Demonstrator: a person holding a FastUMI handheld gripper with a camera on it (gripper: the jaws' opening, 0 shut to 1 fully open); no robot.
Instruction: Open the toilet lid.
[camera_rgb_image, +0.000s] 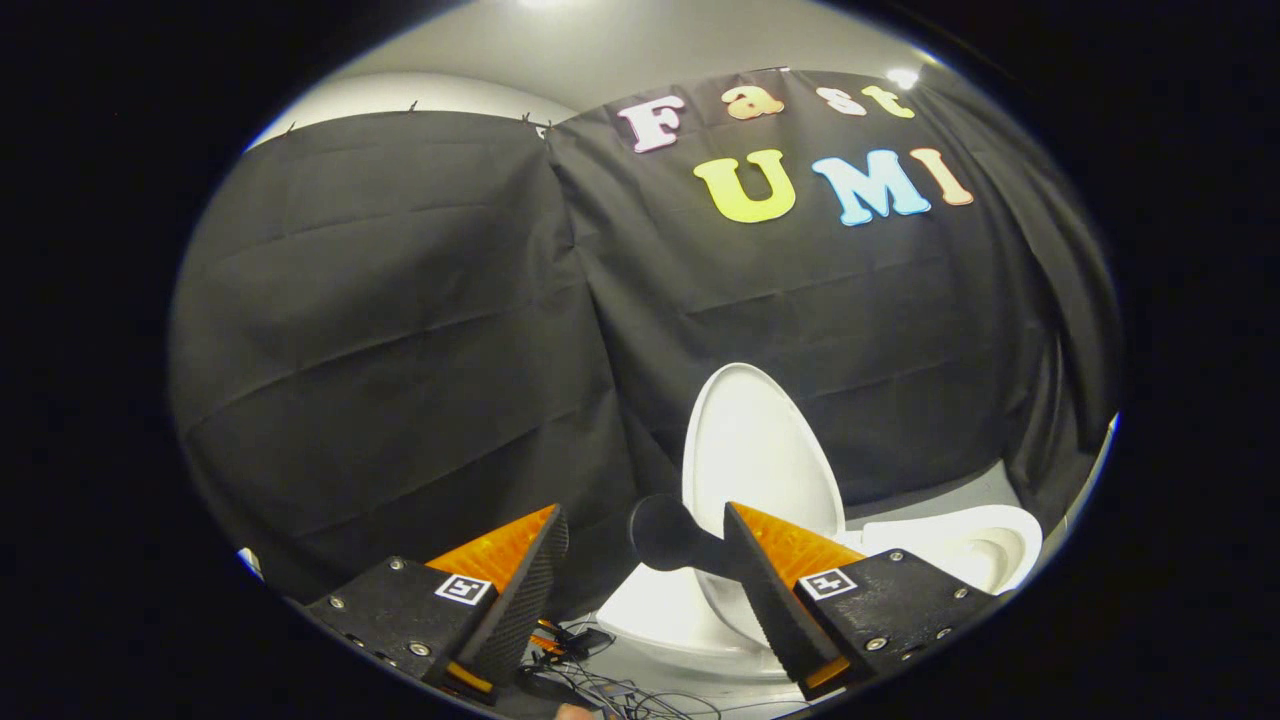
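A white toilet stands beyond my fingers, to the right. Its lid (755, 450) is raised upright, leaning back toward the black cloth wall. The seat and bowl rim (975, 545) lie open to the right of the lid. A round black knob-like handle (665, 535) juts out at the lid's lower left edge, just beside my right finger (765, 590). My gripper (645, 560) is open, with a wide gap between the fingers and nothing held between them. The left finger (520, 590) is well clear of the toilet.
Black cloth walls close the booth behind and to both sides of the toilet. Loose cables and a small dark device (580, 650) lie on the pale floor below the fingers, beside the toilet's base (660, 615).
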